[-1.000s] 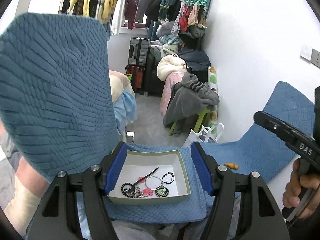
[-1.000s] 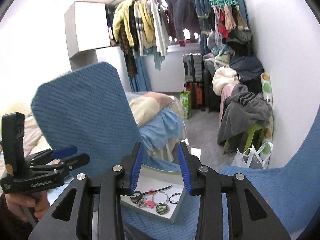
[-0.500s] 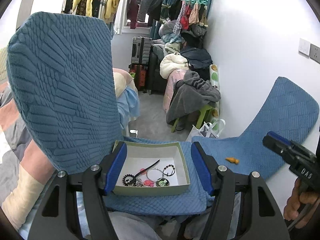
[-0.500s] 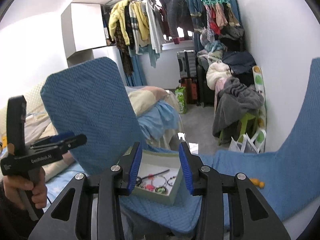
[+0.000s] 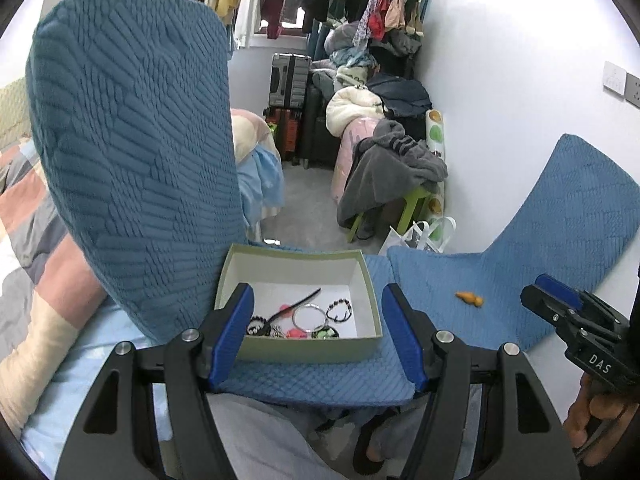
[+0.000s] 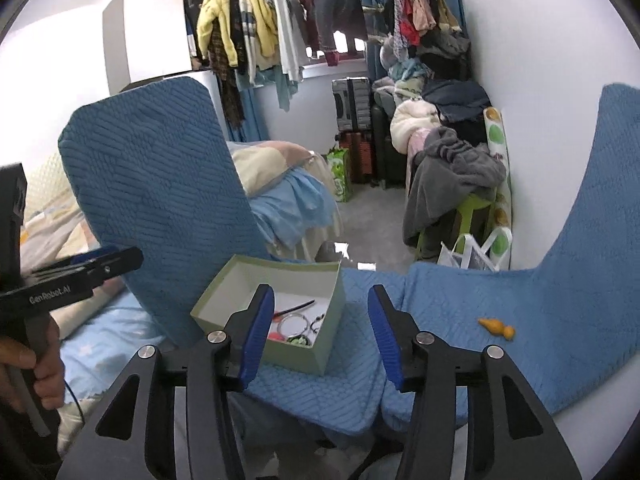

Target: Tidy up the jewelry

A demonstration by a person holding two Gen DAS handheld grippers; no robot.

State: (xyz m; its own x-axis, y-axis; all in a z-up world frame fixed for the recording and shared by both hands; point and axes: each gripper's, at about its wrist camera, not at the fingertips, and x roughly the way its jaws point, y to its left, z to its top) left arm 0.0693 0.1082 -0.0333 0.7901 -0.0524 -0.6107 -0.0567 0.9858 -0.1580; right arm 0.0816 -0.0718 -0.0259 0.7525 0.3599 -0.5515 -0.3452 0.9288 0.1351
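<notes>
A pale green cardboard box sits on a blue quilted cushion, holding a small heap of jewelry: a silver ring-shaped bangle, a dark beaded bracelet, a second beaded bracelet, a black stick-like hairpin, pink pieces and a round green-and-black charm.

The left tool hangs over the near edge of the box, its two blue-padded fingers spread wide and gripping nothing; in the left wrist view the box falls between them, with the jewelry just ahead of the tips. The right tool is likewise released and empty, held a little to the right of the box, so that its left finger overlaps the box's interior in the right wrist view while the other finger stands over bare cushion.

A small orange object lies alone on the second blue cushion, well apart from the box and to the right of both tools.

An upright blue quilted backrest rises just left of the box. Behind it are a bed with light blue bedding, a rail of hanging clothes and a gray garment draped over a green stool.
</notes>
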